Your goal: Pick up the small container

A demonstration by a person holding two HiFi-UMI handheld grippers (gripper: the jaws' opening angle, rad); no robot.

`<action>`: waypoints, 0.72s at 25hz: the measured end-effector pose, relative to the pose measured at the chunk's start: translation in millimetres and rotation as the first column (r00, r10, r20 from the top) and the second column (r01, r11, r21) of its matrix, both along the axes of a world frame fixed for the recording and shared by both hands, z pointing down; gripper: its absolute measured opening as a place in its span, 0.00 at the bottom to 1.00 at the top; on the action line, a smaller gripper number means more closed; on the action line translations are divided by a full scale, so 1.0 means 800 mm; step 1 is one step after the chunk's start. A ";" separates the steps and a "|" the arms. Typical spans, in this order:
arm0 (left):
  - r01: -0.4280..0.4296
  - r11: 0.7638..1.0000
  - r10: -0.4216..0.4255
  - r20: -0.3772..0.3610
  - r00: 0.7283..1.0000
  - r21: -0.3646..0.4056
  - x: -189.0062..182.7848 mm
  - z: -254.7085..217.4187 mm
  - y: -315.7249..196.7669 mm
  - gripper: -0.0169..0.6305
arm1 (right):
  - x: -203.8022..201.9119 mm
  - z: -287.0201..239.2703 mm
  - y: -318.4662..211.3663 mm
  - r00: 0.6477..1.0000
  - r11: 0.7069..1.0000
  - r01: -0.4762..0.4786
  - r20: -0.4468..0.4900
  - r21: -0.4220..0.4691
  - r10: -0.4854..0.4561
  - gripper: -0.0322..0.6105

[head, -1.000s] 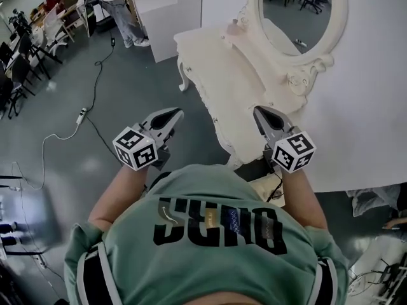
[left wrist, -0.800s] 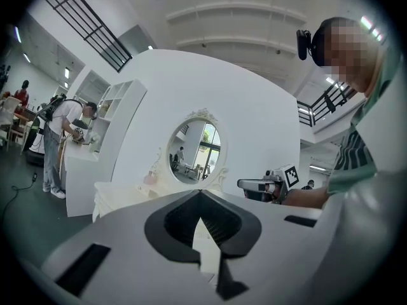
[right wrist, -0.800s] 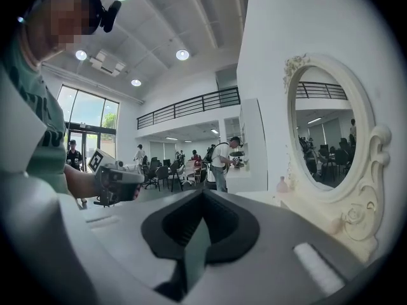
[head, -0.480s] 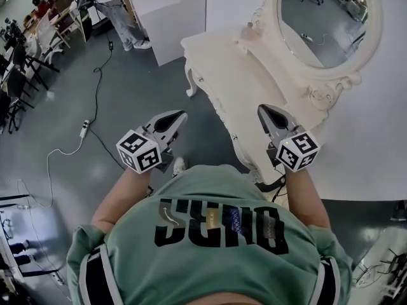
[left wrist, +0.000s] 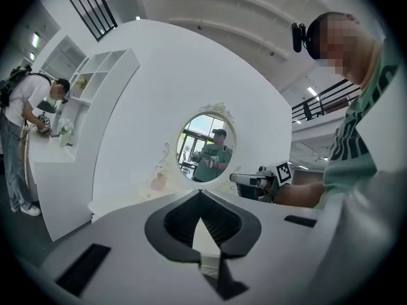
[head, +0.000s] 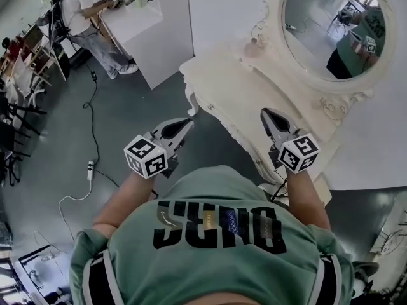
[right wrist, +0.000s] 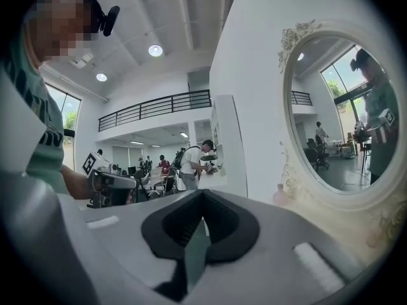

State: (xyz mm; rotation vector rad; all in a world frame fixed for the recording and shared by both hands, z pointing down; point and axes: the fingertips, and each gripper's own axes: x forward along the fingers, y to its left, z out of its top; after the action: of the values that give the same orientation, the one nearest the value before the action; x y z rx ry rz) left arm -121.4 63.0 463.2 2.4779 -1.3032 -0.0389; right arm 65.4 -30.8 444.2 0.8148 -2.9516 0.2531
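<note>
The small container (head: 254, 45), a pinkish bottle, stands at the back of a cream dressing table (head: 235, 94), beside the oval mirror (head: 331, 30). It also shows far ahead in the left gripper view as a small pink bottle (left wrist: 158, 182), and in the right gripper view as a bottle (right wrist: 280, 196) by the mirror frame. My left gripper (head: 184, 124) hangs shut over the floor, left of the table. My right gripper (head: 265, 113) is shut and empty over the table's near edge. Both are well short of the bottle.
A white counter (head: 146, 37) stands at the back left with a person (head: 89, 11) working at it. A cable with a plug strip (head: 89, 170) lies on the grey floor. Chairs (head: 19, 107) line the far left. A curved white wall (head: 381, 138) backs the table.
The person has stepped closer to the dressing table; table and mirror sit more squarely ahead, and the person's reflection shows in the mirror. Both grippers stay shut.
</note>
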 end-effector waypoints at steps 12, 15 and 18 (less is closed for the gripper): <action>-0.061 0.998 0.060 -0.023 0.998 -0.032 -0.042 0.016 -0.121 0.03 | -0.037 0.027 -0.103 0.998 0.997 -0.068 -0.024 -0.047 0.066 0.07; -0.051 0.998 0.050 -0.017 0.999 -0.039 -0.040 0.020 -0.159 0.03 | -0.038 0.033 -0.143 0.999 0.998 -0.051 -0.019 -0.047 0.050 0.07; -0.032 0.998 0.032 0.013 0.999 -0.051 -0.043 0.024 -0.198 0.03 | -0.045 0.043 -0.188 1.000 0.999 -0.027 -0.008 -0.042 0.027 0.07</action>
State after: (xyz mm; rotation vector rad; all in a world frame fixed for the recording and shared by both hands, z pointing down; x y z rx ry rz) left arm -155.9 -95.6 482.5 2.4594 -1.2539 0.0187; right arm 29.6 -181.0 479.0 0.8489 -2.9197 0.3123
